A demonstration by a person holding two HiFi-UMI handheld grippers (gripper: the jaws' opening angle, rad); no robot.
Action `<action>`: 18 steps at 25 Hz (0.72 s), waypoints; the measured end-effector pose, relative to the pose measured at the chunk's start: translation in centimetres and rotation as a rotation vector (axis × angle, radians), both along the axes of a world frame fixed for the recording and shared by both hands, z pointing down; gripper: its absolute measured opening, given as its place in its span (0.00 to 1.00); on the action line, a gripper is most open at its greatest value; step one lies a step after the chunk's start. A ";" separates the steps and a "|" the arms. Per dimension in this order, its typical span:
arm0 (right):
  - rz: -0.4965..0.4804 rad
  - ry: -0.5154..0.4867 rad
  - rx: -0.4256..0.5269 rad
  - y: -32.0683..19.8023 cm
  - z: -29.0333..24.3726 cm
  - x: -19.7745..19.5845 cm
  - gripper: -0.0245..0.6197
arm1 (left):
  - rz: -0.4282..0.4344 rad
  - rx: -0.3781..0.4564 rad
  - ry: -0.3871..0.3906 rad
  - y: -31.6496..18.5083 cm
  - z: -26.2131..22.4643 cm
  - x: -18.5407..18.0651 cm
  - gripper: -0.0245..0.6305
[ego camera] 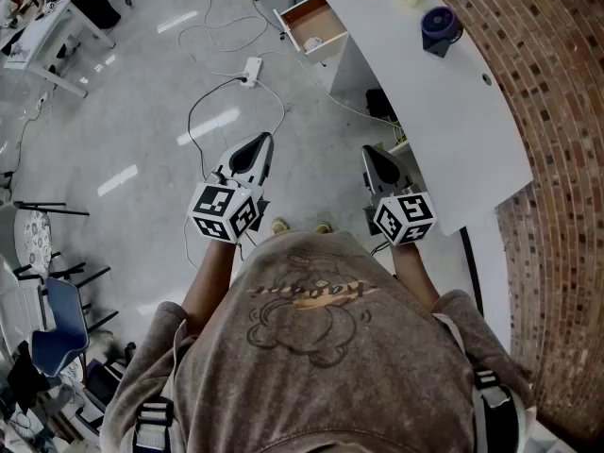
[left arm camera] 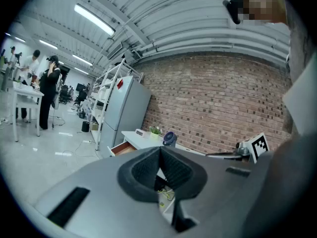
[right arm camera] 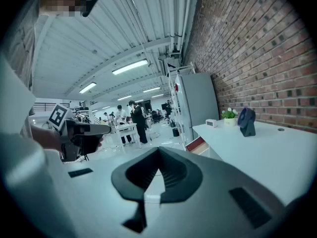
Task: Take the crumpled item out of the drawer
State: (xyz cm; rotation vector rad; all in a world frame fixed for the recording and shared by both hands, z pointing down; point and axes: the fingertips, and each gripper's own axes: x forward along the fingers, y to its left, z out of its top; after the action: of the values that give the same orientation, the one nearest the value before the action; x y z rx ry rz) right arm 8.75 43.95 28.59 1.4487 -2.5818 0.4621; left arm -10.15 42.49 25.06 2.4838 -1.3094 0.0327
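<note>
Drawer (ego camera: 304,19) holding crumpled item (ego camera: 312,41) is shown open well ahead, between left gripper (ego camera: 258,148) and right gripper (ego camera: 375,162), both closed on nothing, neither clearly nearer.

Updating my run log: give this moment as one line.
left tool: shut, empty; right tool: shut, empty; drawer: open, ahead; crumpled item: inside, untouched
</note>
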 end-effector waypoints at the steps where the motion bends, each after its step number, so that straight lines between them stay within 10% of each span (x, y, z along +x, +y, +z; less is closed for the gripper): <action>1: 0.001 -0.002 0.004 0.0 -0.1 -0.3 0.03 | 0.001 -0.001 0.002 0.0 0.0 -0.2 0.05; 18: 0.102 -0.051 0.016 -2.2 0.9 -3.4 0.03 | 0.061 0.013 0.002 -2.4 1.9 -3.5 0.05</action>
State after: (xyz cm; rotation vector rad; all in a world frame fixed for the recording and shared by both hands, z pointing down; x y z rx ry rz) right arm 5.37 41.77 29.47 1.6004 -2.5646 0.4988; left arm -13.62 40.12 26.98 2.5337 -1.2361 0.0358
